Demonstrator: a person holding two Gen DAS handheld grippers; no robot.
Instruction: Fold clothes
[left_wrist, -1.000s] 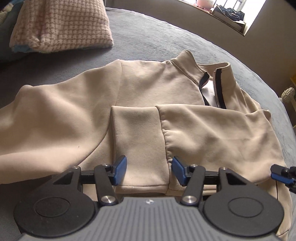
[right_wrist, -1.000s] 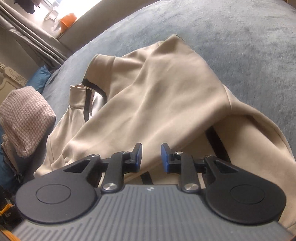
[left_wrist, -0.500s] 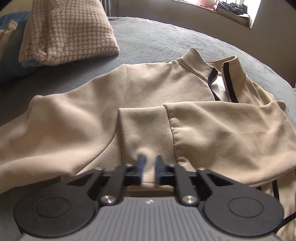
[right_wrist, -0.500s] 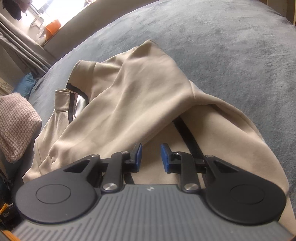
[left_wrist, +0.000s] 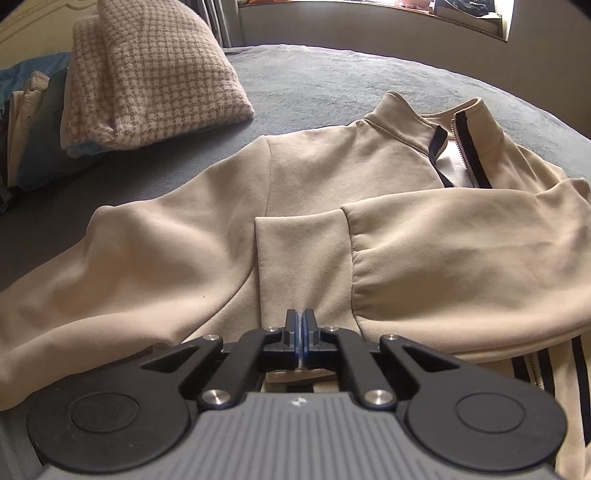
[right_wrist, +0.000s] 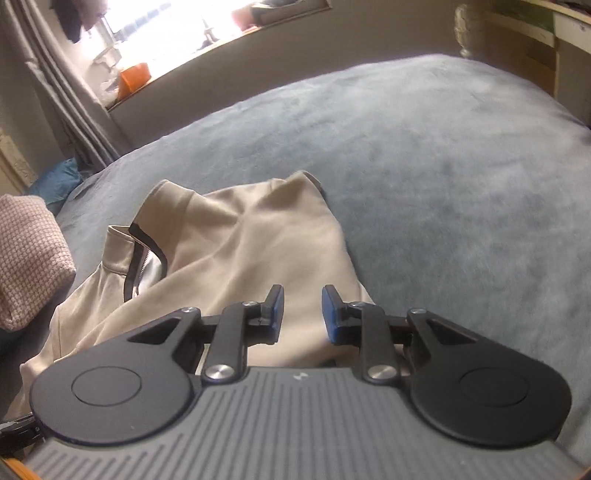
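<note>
Moved: left tongs (left_wrist: 299, 332) have clamped shut on the cuff (left_wrist: 301, 266) since a second ago.
Right tongs (right_wrist: 303, 314): part-open, empty, above jacket (right_wrist: 258, 236).
Jacket: spread on bed (right_wrist: 443, 166).
Risk: thin pinch may slip when lifted, dropping the sleeve crooked.

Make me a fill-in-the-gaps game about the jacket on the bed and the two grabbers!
1. The left gripper is ____ on the cuff of the beige jacket.
2. The right gripper has its jaws ____, with nothing held between them.
3. The jacket lies on a ____ blanket.
4. The zip at the jacket's collar is trimmed in ____.

Missing words: shut; open; grey; black
</note>
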